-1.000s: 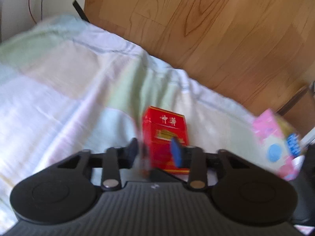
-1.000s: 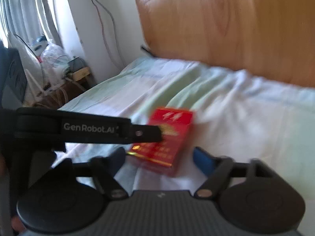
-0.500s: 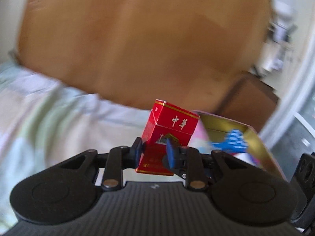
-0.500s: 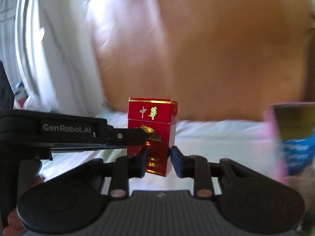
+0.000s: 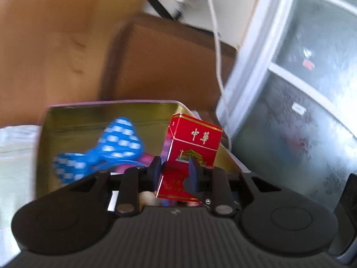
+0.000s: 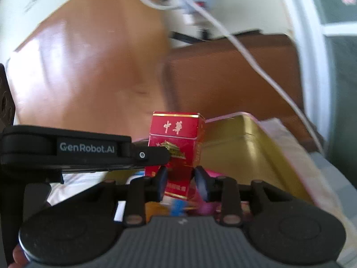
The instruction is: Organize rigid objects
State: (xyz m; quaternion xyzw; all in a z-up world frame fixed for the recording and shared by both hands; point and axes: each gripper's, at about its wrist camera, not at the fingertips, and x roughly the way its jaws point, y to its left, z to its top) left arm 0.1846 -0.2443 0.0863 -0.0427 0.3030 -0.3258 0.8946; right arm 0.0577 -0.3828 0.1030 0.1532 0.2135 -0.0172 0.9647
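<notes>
A red cigarette pack (image 5: 189, 156) with gold lettering is held upright in the air by both grippers. My left gripper (image 5: 175, 174) is shut on its lower half. My right gripper (image 6: 181, 184) is also shut on the pack (image 6: 176, 143) near its bottom; the left gripper's finger (image 6: 142, 154) shows touching the pack from the left. The pack hangs above an open gold-lined tin box (image 5: 73, 116) with a pink rim, also in the right wrist view (image 6: 241, 147). A blue bow with white dots (image 5: 107, 149) lies inside the tin.
A brown wooden headboard (image 6: 93, 76) and a brown cabinet (image 5: 169, 67) stand behind the tin. A white cable (image 6: 256, 67) hangs across. A grey glass door with a white frame (image 5: 301, 93) is at the right. Pale bedsheet (image 5: 15, 147) lies left.
Both grippers closed on the pack, lifted it off the bed and carried it rightward; it now hangs over the open tin box.
</notes>
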